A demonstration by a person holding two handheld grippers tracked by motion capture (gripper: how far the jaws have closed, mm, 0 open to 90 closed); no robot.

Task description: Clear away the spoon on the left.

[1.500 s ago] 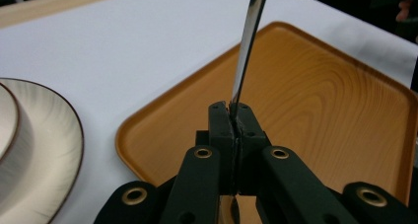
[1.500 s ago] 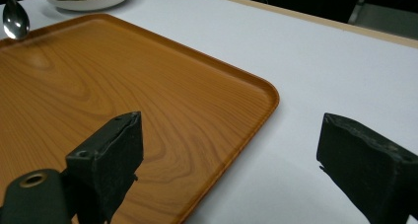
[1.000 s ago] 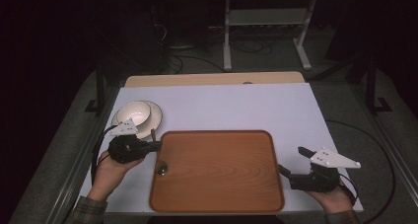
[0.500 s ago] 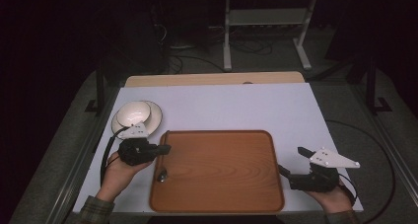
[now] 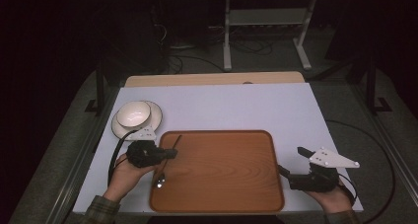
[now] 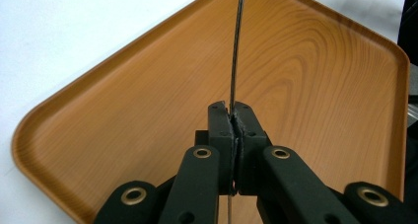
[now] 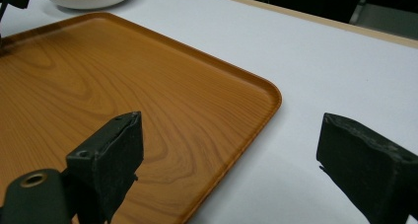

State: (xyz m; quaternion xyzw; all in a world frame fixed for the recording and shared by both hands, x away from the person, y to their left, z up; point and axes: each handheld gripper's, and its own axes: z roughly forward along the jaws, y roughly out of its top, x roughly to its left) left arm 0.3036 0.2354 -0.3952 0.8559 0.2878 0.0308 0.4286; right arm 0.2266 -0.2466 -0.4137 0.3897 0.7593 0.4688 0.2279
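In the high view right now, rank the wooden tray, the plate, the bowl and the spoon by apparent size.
1. wooden tray, by far the largest
2. plate
3. bowl, sitting on the plate
4. spoon, thin; its length roughly matches the bowl's width, so their order is unsure

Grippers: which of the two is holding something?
The left gripper, by the bowl: its jaws pinch a spoon over the tray. The right gripper is open.

1. Dim and grainy from the high view; surroundings sunk in darkness, white table (image 5: 236, 110) the brightest area.
2. Soft sheen on the wooden tray (image 6: 305, 76).
3. Near jaws slightly blurred in both gripper views.
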